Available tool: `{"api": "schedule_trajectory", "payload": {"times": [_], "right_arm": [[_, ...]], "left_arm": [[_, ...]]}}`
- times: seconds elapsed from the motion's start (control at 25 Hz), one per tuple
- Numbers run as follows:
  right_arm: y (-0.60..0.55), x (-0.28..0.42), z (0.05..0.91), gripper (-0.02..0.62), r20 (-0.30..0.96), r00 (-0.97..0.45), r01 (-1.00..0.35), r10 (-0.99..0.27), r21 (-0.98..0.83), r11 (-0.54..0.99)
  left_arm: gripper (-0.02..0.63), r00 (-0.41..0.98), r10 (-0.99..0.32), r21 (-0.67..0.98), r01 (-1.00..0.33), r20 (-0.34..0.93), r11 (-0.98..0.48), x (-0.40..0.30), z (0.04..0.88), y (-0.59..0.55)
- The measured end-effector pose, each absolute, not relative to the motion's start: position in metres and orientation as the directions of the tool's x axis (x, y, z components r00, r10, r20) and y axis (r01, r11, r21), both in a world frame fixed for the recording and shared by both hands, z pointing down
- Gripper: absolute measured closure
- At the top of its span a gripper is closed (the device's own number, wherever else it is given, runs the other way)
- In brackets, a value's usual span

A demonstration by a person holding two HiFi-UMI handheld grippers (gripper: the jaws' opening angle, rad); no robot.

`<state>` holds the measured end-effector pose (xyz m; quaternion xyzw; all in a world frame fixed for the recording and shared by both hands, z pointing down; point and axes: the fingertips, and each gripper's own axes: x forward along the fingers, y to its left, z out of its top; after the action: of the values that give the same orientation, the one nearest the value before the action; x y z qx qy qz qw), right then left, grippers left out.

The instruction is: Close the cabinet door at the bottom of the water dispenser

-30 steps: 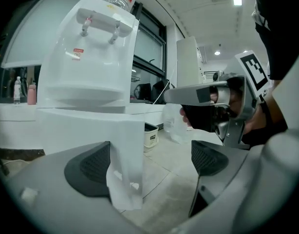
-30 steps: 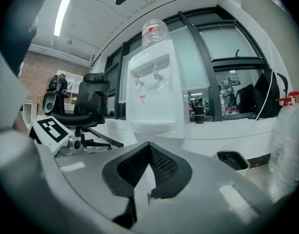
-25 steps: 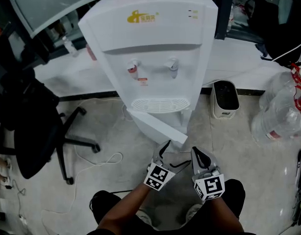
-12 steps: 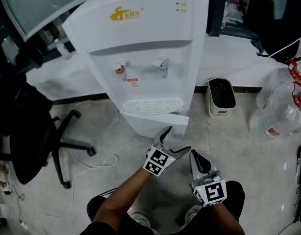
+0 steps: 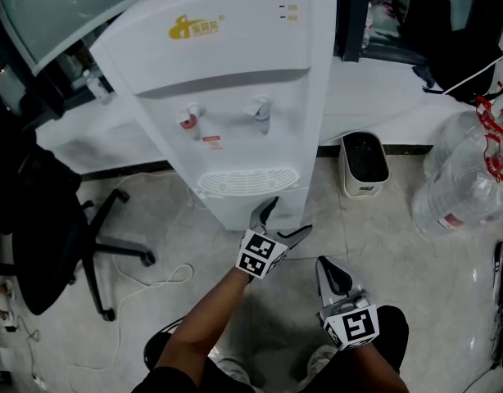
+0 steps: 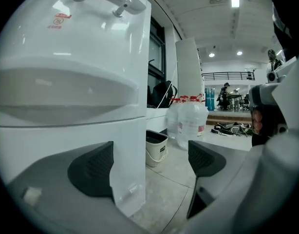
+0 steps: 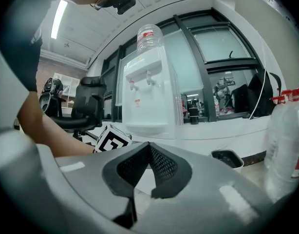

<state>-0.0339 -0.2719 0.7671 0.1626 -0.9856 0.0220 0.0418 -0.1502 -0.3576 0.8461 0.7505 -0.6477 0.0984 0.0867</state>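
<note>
The white water dispenser (image 5: 227,97) stands on the floor ahead of me, and its bottom cabinet door (image 5: 243,207) now looks flush with the body. My left gripper (image 5: 280,219) is up against the door's right side. Its jaws are closing but still wide, and the door's white edge (image 6: 127,179) stands between them with no pad pressing on it. The left pad (image 6: 93,169) is partly hidden behind that edge. My right gripper (image 5: 332,273) hangs back nearer my knees, shut and empty. From it I see the dispenser (image 7: 149,96) across the floor.
A black office chair (image 5: 38,219) stands at the left, with a white cable (image 5: 153,277) trailing on the floor. A small white bin (image 5: 364,164) sits right of the dispenser. Large clear water bottles (image 5: 464,178) stand at the far right. A low white ledge (image 5: 399,97) runs behind.
The left gripper has moved forward to the dispenser. The door, which stood swung out at an angle, has gone back against the cabinet. The right gripper has stayed put.
</note>
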Motion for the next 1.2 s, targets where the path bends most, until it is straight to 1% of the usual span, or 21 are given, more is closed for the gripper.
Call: {"api": "schedule_trajectory", "payload": {"times": [0.08,0.24,0.4,0.52,0.64,0.68,0.84,0.92,0.96,1.04,1.12,1.2], "right_arm": [[-0.273,-0.034,0.769,0.591,0.086,-0.945,-0.319,-0.316,-0.027,0.947],[-0.273,-0.037,0.773,0.592,0.126,-0.941,-0.320,-0.314,-0.024,0.947],[-0.271,-0.042,0.775,0.592,0.131,-0.945,-0.305,-0.301,-0.012,0.952],[-0.265,-0.043,0.773,0.592,0.130,-0.945,-0.305,-0.299,-0.023,0.952],[-0.258,-0.042,0.754,0.592,0.146,-0.941,-0.306,-0.304,0.010,0.952],[-0.254,-0.042,0.741,0.592,0.142,-0.941,-0.305,-0.306,0.032,0.952],[-0.236,-0.041,0.662,0.592,0.126,-0.943,-0.298,-0.310,0.104,0.949],[-0.228,-0.041,0.617,0.592,0.137,-0.944,-0.287,-0.301,0.116,0.951],[-0.225,-0.041,0.592,0.592,0.136,-0.945,-0.283,-0.299,0.120,0.951],[-0.218,-0.042,0.542,0.592,0.144,-0.946,-0.274,-0.291,0.124,0.954],[-0.209,-0.042,0.493,0.592,0.169,-0.947,-0.257,-0.273,0.109,0.960],[-0.202,-0.041,0.444,0.592,0.186,-0.949,-0.242,-0.252,0.079,0.967]], "left_arm": [[0.080,0.138,-0.957,0.011,-0.990,0.257,-0.139,-0.151,0.847,-0.356],[0.080,0.121,-0.962,0.025,-0.993,0.245,-0.119,-0.150,0.844,-0.349],[0.081,0.108,-0.967,0.026,-0.994,0.229,-0.105,-0.144,0.838,-0.339],[0.101,0.098,-0.973,-0.004,-0.995,0.210,-0.101,-0.135,0.829,-0.326],[0.160,0.084,-0.981,-0.007,-0.996,0.175,-0.086,-0.128,0.802,-0.308],[0.192,0.077,-0.984,0.000,-0.997,0.160,-0.078,-0.126,0.788,-0.299],[0.370,0.018,-0.993,0.028,-0.999,0.119,-0.015,-0.124,0.711,-0.257],[0.454,-0.033,-0.991,0.065,-0.997,0.132,0.042,-0.129,0.673,-0.232],[0.510,-0.062,-0.987,0.087,-0.993,0.148,0.076,-0.134,0.654,-0.218],[0.588,-0.111,-0.975,0.119,-0.984,0.190,0.136,-0.142,0.614,-0.190],[0.588,-0.138,-0.961,0.142,-0.974,0.239,0.176,-0.144,0.572,-0.162],[0.588,-0.151,-0.956,0.153,-0.969,0.251,0.194,-0.139,0.522,-0.138]]}}
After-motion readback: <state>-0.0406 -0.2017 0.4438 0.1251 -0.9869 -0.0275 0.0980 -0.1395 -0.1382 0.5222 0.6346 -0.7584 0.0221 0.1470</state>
